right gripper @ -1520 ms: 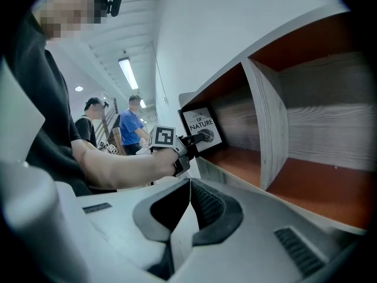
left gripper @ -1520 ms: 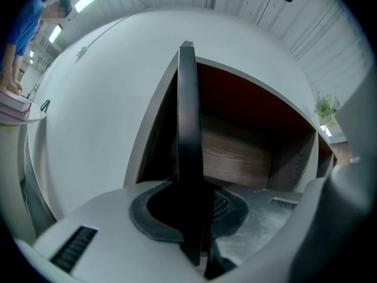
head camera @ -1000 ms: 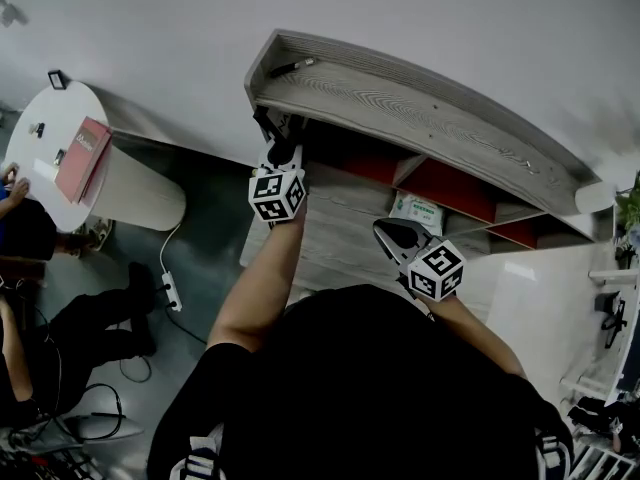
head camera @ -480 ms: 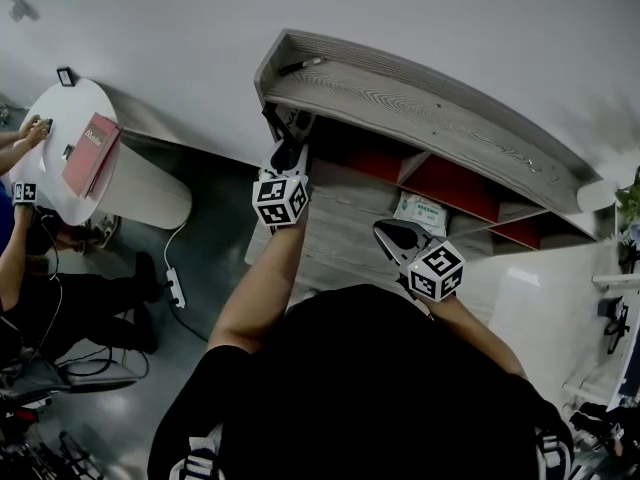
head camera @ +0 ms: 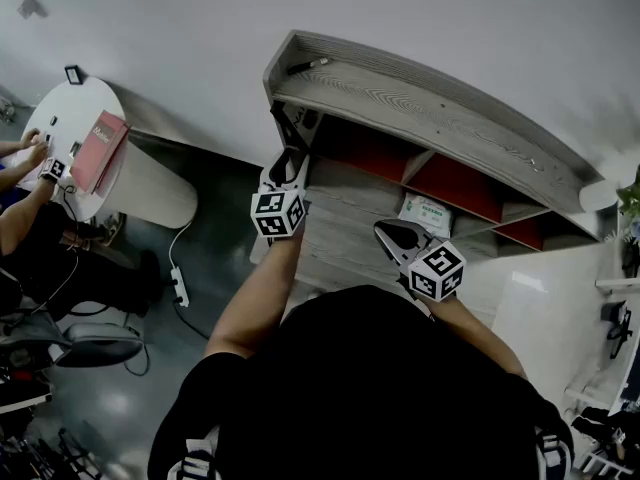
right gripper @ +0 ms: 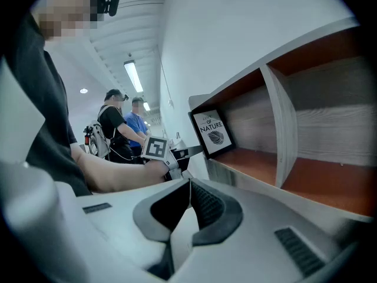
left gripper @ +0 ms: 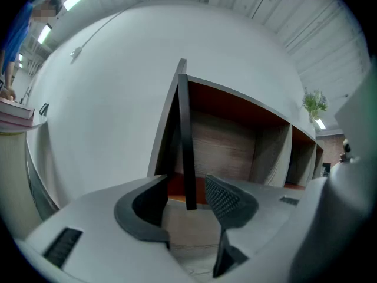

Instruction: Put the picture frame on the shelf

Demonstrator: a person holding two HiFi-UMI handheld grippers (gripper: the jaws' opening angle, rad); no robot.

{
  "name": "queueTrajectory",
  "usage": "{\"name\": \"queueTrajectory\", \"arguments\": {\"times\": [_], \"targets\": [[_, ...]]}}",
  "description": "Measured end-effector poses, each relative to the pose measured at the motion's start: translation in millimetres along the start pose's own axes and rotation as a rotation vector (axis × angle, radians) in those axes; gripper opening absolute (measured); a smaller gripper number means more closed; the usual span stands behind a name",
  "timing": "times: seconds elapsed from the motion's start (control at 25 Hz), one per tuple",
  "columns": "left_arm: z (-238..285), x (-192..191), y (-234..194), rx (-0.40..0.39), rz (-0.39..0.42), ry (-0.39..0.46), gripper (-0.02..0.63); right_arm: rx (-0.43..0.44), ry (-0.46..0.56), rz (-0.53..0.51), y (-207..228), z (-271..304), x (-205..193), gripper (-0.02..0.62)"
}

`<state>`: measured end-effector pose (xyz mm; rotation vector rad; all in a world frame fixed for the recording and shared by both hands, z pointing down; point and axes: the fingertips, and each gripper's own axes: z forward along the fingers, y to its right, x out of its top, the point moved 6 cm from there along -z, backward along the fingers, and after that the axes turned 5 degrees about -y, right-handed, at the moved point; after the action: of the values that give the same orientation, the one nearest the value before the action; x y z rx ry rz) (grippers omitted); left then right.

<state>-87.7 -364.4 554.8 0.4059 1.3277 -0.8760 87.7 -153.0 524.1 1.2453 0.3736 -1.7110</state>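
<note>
The left gripper's (left gripper: pixel 187 187) jaws stand apart, having just been opening, and their pads are clear of the picture frame (left gripper: pixel 185 140), whose black edge shows in the gap between them. The frame stands upright, long axis vertical, in the shelf's (head camera: pixel 420 108) leftmost red-floored compartment (left gripper: pixel 230 146), edge-on to this gripper. The right gripper (right gripper: pixel 189 208) is clenched on nothing. Only its view shows the frame's face, printed "OF NATURE" above a leaf. Only the head view shows a white-and-green packet (head camera: pixel 428 214) further right.
</note>
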Motion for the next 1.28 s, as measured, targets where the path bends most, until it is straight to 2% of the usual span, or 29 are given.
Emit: {"name": "queueTrajectory", "arguments": {"times": [0.44, 0.8, 0.96, 1.28], "targets": [[-47.4, -19.0, -0.3, -0.01, 0.038, -0.054, 0.184, -0.012, 0.025, -0.002, 1.4, -1.9, 7.6, 0.015], [-74.0, -28.7, 7.0, -0.069, 0.087, -0.087, 0.179, -0.025, 0.048, -0.02, 6.6, -2.3, 18.5, 0.015], [-90.5, -30.4, 10.2, -0.096, 0.114, -0.091, 0.141, -0.026, 0.058, -0.036, 5.9, -2.4, 24.0, 0.015], [-124.6, -13.4, 19.6, -0.131, 0.168, -0.043, 0.061, -0.027, 0.07, -0.05, 6.3, -3.1, 32.1, 0.015]]}}
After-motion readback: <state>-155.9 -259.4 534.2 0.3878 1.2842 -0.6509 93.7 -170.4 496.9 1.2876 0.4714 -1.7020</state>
